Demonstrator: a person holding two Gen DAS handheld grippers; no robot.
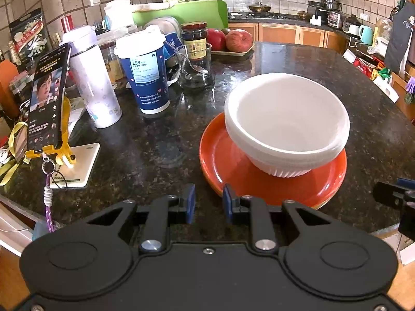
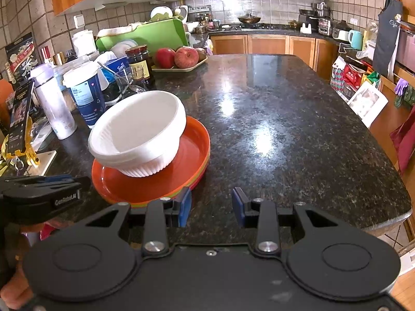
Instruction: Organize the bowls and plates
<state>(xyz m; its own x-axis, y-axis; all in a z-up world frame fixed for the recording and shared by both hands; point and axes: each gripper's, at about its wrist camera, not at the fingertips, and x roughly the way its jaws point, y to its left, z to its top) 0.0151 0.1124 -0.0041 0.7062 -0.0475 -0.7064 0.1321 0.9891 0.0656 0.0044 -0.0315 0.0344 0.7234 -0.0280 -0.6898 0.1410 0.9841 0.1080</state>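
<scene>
Two or more white ribbed bowls (image 1: 286, 127) sit nested, mouths up, on a stack of plates (image 1: 233, 160) whose top one is orange, all on the dark speckled granite counter (image 1: 324, 77). The nest is not level: in both wrist views its rim tips toward the cluttered side of the counter, where the blue paper cup (image 1: 145, 75) stands, and overhangs the orange plate there. Being round, neither bowls nor plates have a long axis to speak of.

From the right wrist view, green and yellow edges show beneath the orange plate, so the stack holds several colours; the bare stretch of counter beyond the plates also shows only here. The left wrist view shows more plainly a phone (image 1: 48, 98) propped on a yellow stand, well to the cup's side of the plates, and a white tumbler (image 1: 96, 83) between phone and cup.

Both tools angle downward over the near counter edge. The left gripper (image 1: 208, 203) hangs just before the plate stack's near rim, blue pads parted with nothing between them. The right gripper (image 2: 211, 206) sits just beside the plates, on the side away from the cup, jaws likewise apart and empty.
</scene>
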